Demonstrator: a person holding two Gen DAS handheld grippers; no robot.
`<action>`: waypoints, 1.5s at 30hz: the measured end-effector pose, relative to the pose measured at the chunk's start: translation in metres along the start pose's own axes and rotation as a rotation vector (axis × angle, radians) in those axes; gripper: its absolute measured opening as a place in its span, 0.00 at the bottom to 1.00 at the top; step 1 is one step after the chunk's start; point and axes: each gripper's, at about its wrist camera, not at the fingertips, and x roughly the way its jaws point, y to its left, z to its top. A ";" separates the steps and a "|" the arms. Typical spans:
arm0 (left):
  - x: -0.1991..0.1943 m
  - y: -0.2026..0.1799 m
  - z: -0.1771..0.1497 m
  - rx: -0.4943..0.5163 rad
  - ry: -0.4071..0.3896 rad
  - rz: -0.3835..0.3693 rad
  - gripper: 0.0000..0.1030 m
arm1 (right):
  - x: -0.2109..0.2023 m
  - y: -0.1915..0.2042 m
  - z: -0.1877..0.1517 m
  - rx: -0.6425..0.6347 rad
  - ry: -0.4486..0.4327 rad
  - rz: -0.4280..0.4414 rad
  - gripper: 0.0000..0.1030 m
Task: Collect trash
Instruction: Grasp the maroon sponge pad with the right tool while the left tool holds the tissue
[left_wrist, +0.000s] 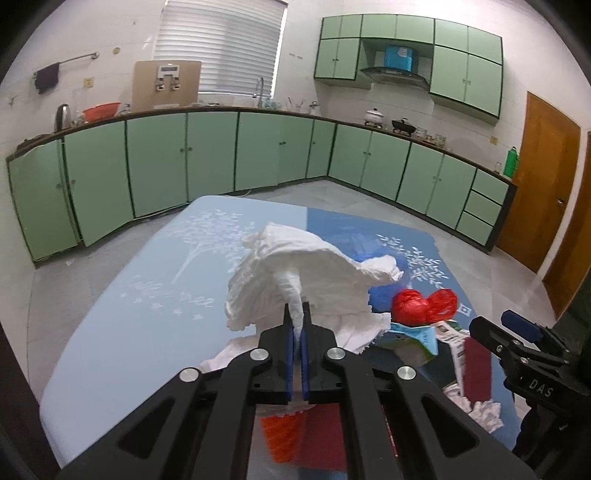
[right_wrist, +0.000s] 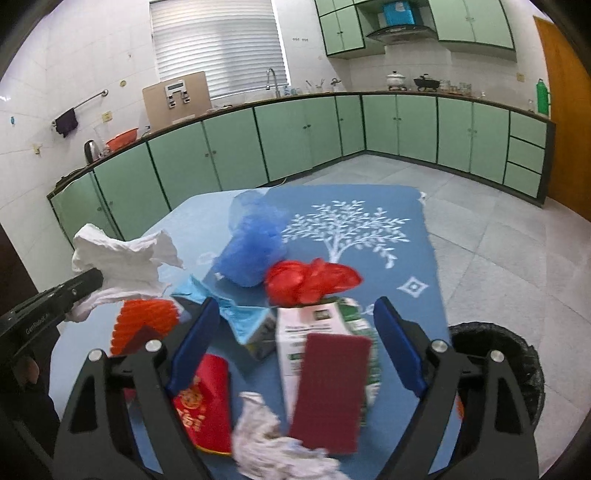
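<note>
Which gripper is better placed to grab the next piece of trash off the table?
Right. The right gripper stands open over the dark red rectangular pad on the green-and-white carton, with the black-lined bin beside it. The left gripper is shut on the crumpled white tissue.

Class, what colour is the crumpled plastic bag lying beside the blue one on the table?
Red. The crumpled plastic bag shows best in the right wrist view.

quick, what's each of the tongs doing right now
left tongs: closed on the white tissue
right tongs: open, holding nothing
</note>
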 end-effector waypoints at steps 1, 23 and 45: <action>0.000 0.003 0.000 -0.003 0.000 0.004 0.03 | 0.002 0.005 -0.001 -0.006 0.004 0.009 0.79; -0.022 0.075 -0.030 -0.052 0.029 0.116 0.03 | 0.015 0.103 -0.018 -0.120 0.063 0.149 0.71; -0.026 0.091 -0.063 -0.057 0.073 0.139 0.03 | 0.028 0.142 -0.053 -0.148 0.151 0.151 0.67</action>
